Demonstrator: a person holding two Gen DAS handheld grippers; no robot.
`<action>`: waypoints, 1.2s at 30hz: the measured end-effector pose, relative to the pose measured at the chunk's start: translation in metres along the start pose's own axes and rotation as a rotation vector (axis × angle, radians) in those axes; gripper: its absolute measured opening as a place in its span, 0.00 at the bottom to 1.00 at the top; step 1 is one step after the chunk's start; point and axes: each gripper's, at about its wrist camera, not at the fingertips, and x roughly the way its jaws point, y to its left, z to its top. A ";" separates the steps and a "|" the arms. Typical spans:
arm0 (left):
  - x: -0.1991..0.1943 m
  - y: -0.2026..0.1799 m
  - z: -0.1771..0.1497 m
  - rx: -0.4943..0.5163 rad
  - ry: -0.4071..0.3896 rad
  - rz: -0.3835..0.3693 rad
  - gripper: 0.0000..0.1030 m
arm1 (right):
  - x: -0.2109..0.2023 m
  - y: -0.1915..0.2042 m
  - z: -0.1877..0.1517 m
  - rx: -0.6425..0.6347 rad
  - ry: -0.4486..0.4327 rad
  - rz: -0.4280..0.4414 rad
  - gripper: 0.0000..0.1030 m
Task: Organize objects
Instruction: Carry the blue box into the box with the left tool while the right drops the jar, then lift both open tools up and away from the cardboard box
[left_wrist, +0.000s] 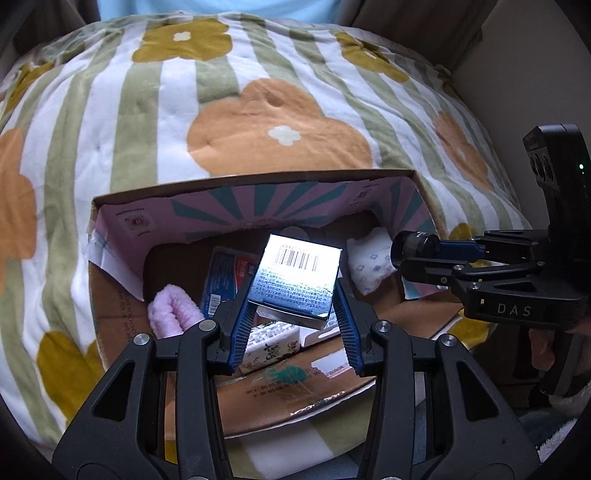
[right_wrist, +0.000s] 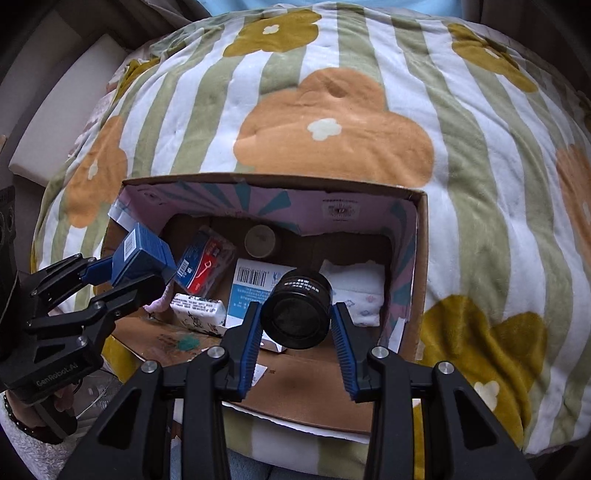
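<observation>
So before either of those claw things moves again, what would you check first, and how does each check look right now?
1. Left gripper clamped on the blue box: ok.
2. Right gripper clamped on the black jar: ok.
3. Both items held above the open cardboard box: ok.
4. Grippers apart from each other: ok.
5. Free spot in the cardboard box for both: cannot tell.

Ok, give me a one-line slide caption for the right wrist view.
Right gripper holds a black jar over the open cardboard box on a flowered blanket.

Both grippers' fingers (left_wrist: 240, 325) (right_wrist: 341, 332) clamped, each loaded.
</observation>
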 end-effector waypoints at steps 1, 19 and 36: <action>0.002 0.000 -0.002 -0.001 0.005 0.002 0.38 | 0.001 0.001 -0.001 -0.004 0.004 -0.002 0.34; 0.010 0.002 -0.007 0.010 0.038 0.026 0.37 | 0.015 0.000 -0.013 0.029 0.039 -0.004 0.47; -0.005 0.019 0.000 -0.081 0.046 0.158 1.00 | -0.002 0.007 -0.010 0.058 -0.037 -0.077 0.87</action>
